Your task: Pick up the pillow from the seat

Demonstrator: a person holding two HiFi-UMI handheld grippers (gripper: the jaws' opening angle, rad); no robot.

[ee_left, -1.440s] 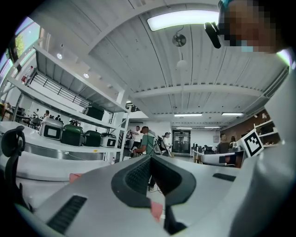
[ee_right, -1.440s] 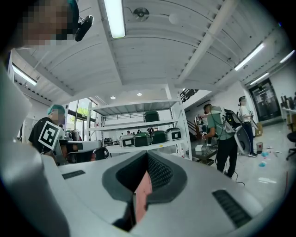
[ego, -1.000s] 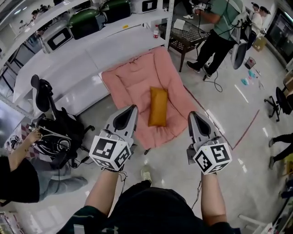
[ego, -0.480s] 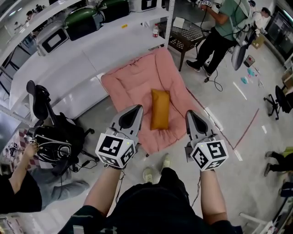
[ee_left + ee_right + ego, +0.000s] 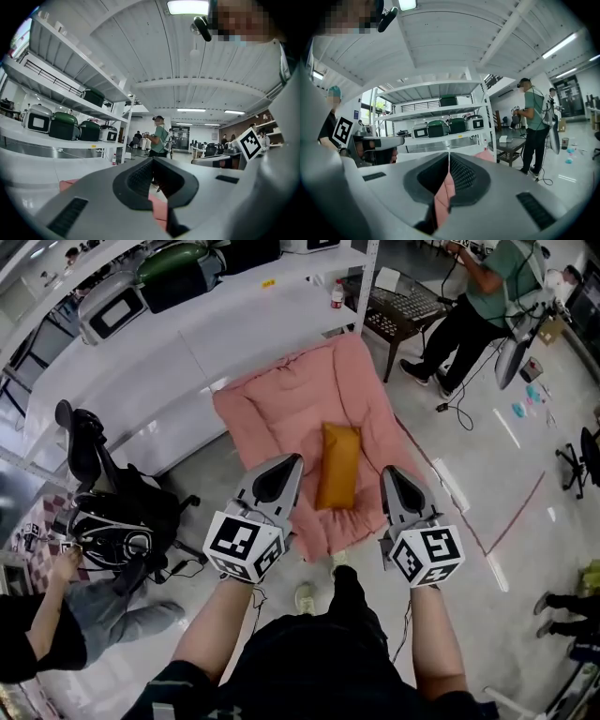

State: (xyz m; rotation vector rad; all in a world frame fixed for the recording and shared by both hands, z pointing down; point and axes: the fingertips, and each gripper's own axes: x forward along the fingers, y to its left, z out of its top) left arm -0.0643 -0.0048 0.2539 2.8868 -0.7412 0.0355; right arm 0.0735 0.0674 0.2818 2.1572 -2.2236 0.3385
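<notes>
The pillow (image 5: 338, 465) lies flat on the seat (image 5: 272, 413), a little to the right of its middle and running lengthwise down it, with its near short end close to the seat's front edge. It is a small mustard-orange oblong with rounded corners and a plump, evenly filled body, and its cover looks like smooth woven cloth with barely a crease. I'd judge it light and soft, the sort of thing that squashes under a pinch and sags at both ends if lifted from the centre. It does not look fragile or especially slippery. The best hold looks to be a corner or a short-end seam, where cloth bunches into a fold the jaws can bite, or one pinch at each end. The seat beneath is pink padding quilted into puffy stitched panels, soft enough that a low grab might catch it too. Both tongs are clenched and carry nothing: the left gripper (image 5: 281, 468) and the right gripper (image 5: 394, 476) hang over the seat's front edge, one on either side of the pillow's near end, and neither touches it.
</notes>
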